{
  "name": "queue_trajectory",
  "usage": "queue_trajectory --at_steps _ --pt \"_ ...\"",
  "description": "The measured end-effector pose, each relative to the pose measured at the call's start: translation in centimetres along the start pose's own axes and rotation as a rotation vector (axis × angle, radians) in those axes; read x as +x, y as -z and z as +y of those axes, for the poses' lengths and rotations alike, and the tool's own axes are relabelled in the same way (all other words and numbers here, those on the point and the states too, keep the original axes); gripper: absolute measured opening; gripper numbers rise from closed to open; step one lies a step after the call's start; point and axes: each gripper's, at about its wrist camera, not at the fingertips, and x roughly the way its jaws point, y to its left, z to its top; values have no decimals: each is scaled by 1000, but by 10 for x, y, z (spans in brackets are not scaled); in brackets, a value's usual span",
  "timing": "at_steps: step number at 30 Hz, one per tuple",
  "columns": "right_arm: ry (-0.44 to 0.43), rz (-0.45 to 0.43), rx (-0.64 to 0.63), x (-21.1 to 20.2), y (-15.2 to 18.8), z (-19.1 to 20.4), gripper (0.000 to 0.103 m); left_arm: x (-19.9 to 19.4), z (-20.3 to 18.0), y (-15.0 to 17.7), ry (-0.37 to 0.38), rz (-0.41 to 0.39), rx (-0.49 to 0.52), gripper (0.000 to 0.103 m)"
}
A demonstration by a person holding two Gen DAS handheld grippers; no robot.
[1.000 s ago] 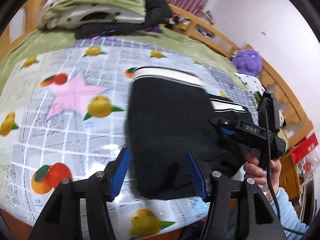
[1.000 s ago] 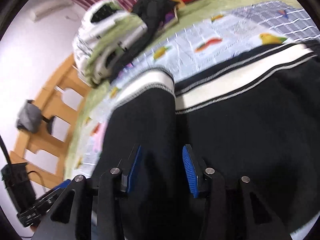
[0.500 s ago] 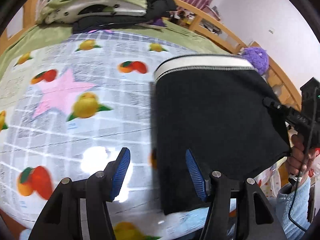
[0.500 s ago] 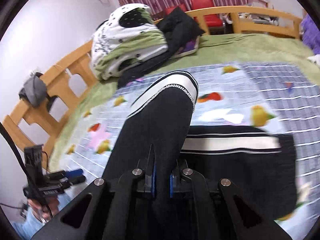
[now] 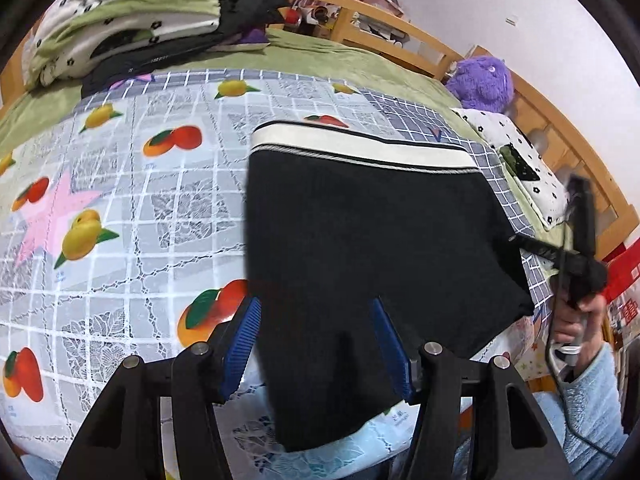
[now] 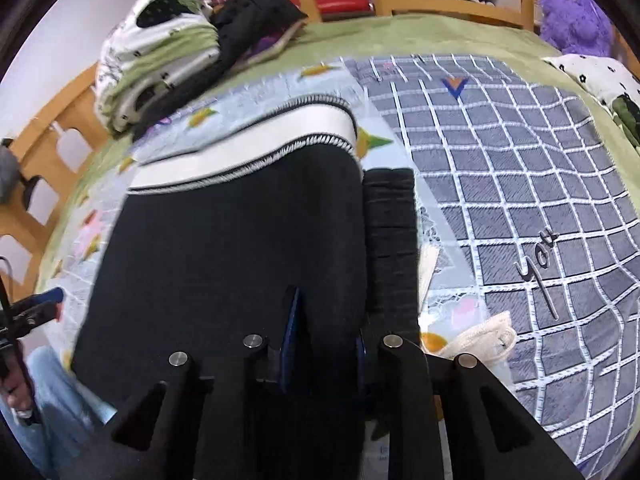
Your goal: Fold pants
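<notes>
**Op:** Looking through the left wrist camera first: the black knit pants with a white striped waistband (image 5: 360, 240) lie on the fruit-printed plastic sheet (image 5: 120, 200) over the bed, folded into a compact block, waistband at the far edge. My left gripper (image 5: 316, 344) is spread wide, its blue pads either side of the near hem, gripping nothing.

**Second:** And the other one?

**Op:** My right gripper (image 5: 532, 246) shows at the pants' right edge there. In the right wrist camera, that right gripper (image 6: 326, 344) has its pads part-way apart with black cloth between them; whether they pinch it I cannot tell. A narrow black strip pokes out beside the top layer.

**Second:** How far along?

**Op:** I judge it mostly done: legs doubled over, one more fold or a tidy-up left.

**Second:** Any writing?

**Op:** Cursive "you" on the grey checked blanket (image 6: 520, 200). Small blue print on the sheet is too small to read.
</notes>
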Motion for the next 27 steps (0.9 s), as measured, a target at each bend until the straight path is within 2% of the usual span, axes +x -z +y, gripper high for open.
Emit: queue_trajectory --at_steps 1,3,5,7,10,11,14,16,17,19,21,23,25,27 --pt "14 -24 7 -10 0 0 22 -3 -5 0 -10 -10 14 56" --pt "15 -126 -6 -42 4 3 22 -6 -13 2 -34 -27 35 56" --pt "-33 -177 -48 -59 13 11 22 -3 -19 7 -68 -27 43 56" --pt "-50 -132 -96 -56 23 14 20 8 -23 18 -85 4 40 56" --pt "-18 51 -156 -17 42 19 18 36 -25 39 -113 68 18 56" --pt "0 86 -182 -6 48 19 18 41 -25 43 -133 72 18 56" --pt "6 85 -247 -14 51 25 17 37 -30 46 -170 69 31 56" --pt "-44 63 -232 -28 45 20 17 27 -29 42 -143 68 13 56" --pt "-74 8 -221 -39 40 16 20 22 -27 40 -128 58 0 56" --pt "-72 -69 -194 -45 26 11 25 12 -22 35 -131 29 -24 56" --pt "-83 -111 -113 -38 2 -1 26 7 -15 31 -142 8 -47 56" --pt "-75 -112 -41 -21 -18 -12 34 6 -6 24 -148 5 -76 56" --pt "-52 -69 13 1 -33 -20 34 5 1 17 -140 4 -93 56" --pt "-79 -29 57 18 -33 -27 36 8 7 6 -131 -3 -92 56"
